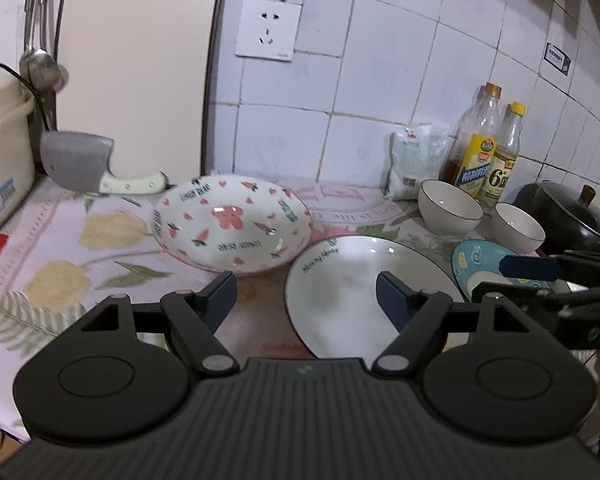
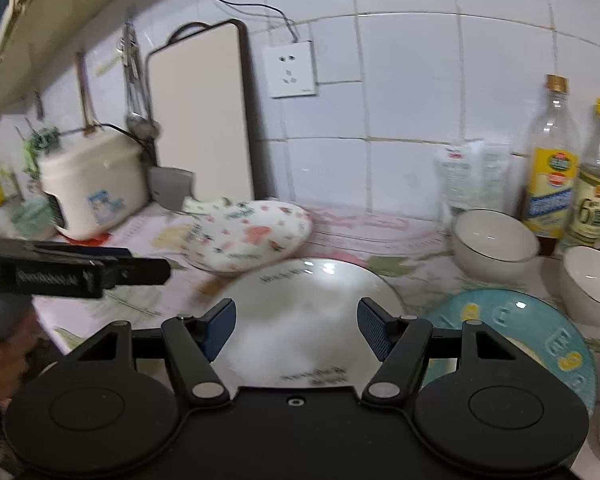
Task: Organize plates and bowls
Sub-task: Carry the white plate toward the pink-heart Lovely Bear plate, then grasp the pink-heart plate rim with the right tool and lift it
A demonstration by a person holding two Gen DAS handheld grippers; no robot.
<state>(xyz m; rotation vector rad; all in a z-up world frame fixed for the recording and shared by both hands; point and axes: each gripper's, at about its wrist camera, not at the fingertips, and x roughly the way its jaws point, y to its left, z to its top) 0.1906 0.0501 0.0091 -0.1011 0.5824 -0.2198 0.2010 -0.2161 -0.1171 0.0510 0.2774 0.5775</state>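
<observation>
Right gripper (image 2: 296,330) is held wide open, empty, over white plate (image 2: 300,320), which lies dead ahead between the jaws. Left gripper (image 1: 306,300) also open, empty; plate at its 1 o'clock. Right judged nearer.
</observation>
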